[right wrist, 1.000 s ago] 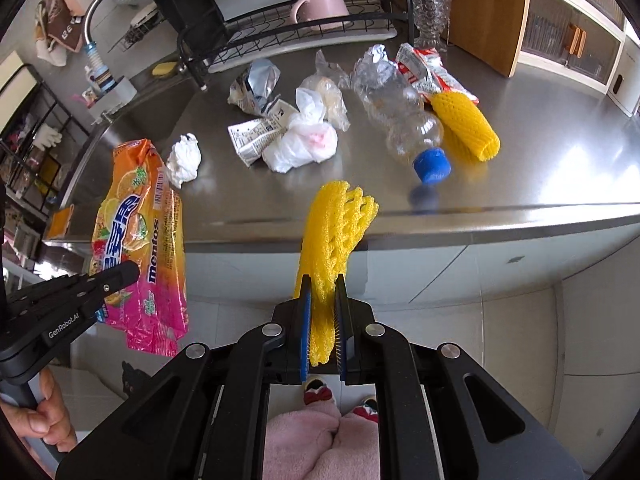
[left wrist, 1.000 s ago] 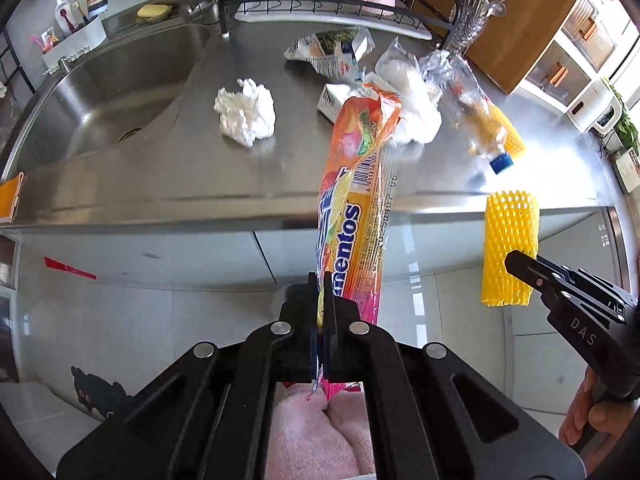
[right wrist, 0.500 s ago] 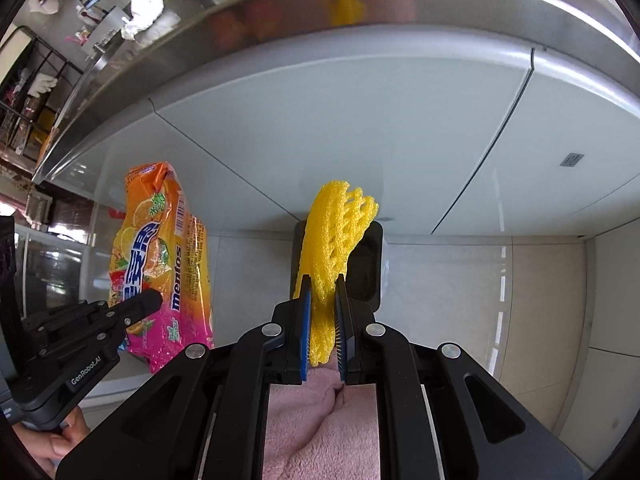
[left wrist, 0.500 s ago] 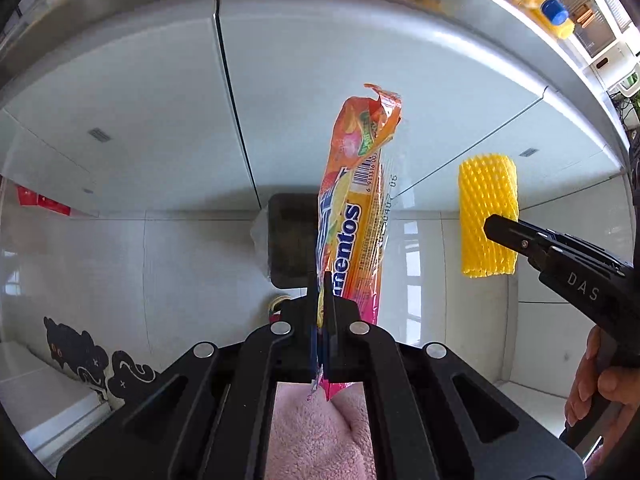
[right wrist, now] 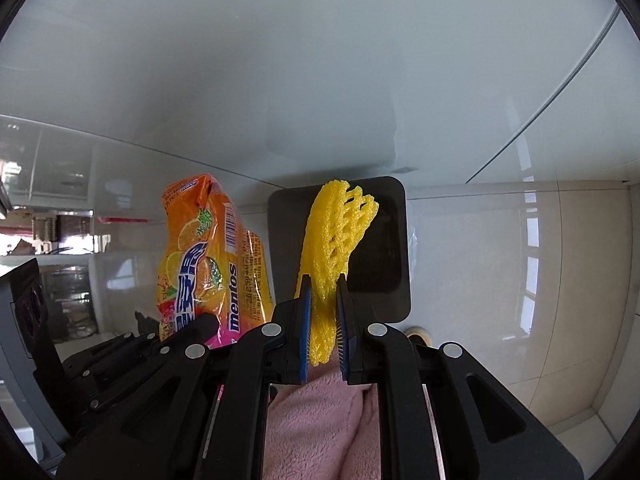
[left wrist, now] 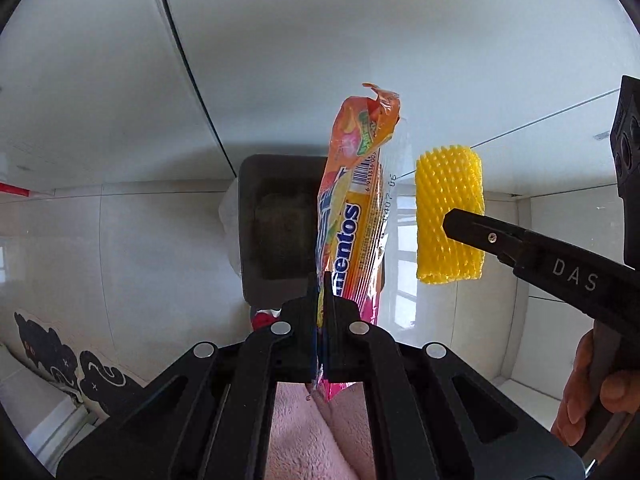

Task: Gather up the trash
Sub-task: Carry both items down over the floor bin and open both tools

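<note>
My left gripper (left wrist: 320, 292) is shut on an orange Mentos wrapper (left wrist: 352, 216), which stands up from its jaws. My right gripper (right wrist: 323, 292) is shut on a yellow foam fruit net (right wrist: 332, 240). Both hang over a dark square trash bin (left wrist: 276, 232) on the floor, also seen in the right wrist view (right wrist: 380, 256). The right gripper (left wrist: 452, 220) and its net (left wrist: 448, 220) show in the left wrist view, right of the wrapper. The wrapper (right wrist: 204, 256) and left gripper (right wrist: 204, 320) show at the left of the right wrist view.
White cabinet fronts (left wrist: 280, 60) rise behind the bin. Pale floor tiles (right wrist: 560, 280) lie around it. A black cat sticker (left wrist: 52, 344) marks the lower left wall. Pink slippers (right wrist: 320, 420) show below the grippers.
Both grippers dropped from countertop level to below the counter edge and moved in over the trash bin, each still holding its item. The counter has left both views.
</note>
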Available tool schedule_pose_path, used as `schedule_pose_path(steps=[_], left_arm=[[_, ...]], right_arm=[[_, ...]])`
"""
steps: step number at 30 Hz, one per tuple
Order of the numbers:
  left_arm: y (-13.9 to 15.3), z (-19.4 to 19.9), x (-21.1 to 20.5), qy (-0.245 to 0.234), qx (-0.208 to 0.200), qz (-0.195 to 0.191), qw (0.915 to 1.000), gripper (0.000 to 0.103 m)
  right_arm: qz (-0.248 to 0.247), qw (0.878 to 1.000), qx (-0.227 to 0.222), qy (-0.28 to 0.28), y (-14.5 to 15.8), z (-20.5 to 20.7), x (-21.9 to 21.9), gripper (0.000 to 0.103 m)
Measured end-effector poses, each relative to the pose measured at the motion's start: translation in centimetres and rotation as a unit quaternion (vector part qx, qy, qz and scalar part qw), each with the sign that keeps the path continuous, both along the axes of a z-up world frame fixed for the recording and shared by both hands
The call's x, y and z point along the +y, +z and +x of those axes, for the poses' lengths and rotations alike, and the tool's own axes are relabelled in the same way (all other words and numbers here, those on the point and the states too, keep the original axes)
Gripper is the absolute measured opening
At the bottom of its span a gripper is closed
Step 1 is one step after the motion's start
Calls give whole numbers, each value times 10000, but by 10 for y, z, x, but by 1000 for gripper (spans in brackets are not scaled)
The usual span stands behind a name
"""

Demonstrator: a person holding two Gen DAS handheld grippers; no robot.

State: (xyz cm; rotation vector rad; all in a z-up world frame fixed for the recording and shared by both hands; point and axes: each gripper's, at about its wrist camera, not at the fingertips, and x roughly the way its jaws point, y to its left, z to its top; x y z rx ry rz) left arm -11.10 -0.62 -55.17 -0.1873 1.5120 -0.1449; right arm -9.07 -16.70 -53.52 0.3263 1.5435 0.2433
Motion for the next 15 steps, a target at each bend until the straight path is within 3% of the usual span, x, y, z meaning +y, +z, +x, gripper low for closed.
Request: schedule_pose_path(steps=[4, 7, 8, 9, 11, 12, 14, 15], left_arm=[[-30, 8, 4, -45, 117, 7, 9999, 0], [-36, 12, 3, -75, 102, -37, 9999, 3], [-33, 14, -3, -72, 86, -29, 9999, 8], [-33, 16, -3, -61, 68, -22, 10000, 23], [-30, 20, -3, -40, -16, -44, 10000, 47], [-27, 21, -3, -45, -50, -38, 10000, 50], [-22, 20, -4, -45, -68, -9, 10000, 53], [-19, 20, -4, -31, -75, 2, 10000, 60]], right_arm=[[40, 9996, 195, -178, -32, 6, 7, 14], [75, 9993, 275, -238, -42, 11, 15, 15], [51, 9993, 279, -249, -42, 12, 15, 15], [29, 9992, 279, -281, -43, 14, 16, 20], [0, 9989, 276, -368, -43, 17, 17, 48], [7, 9988, 247, -415, -39, 15, 15, 60], [-29, 9988, 188, -460, -34, 18, 15, 59], [-43, 9987, 187, -474, -32, 19, 15, 63]])
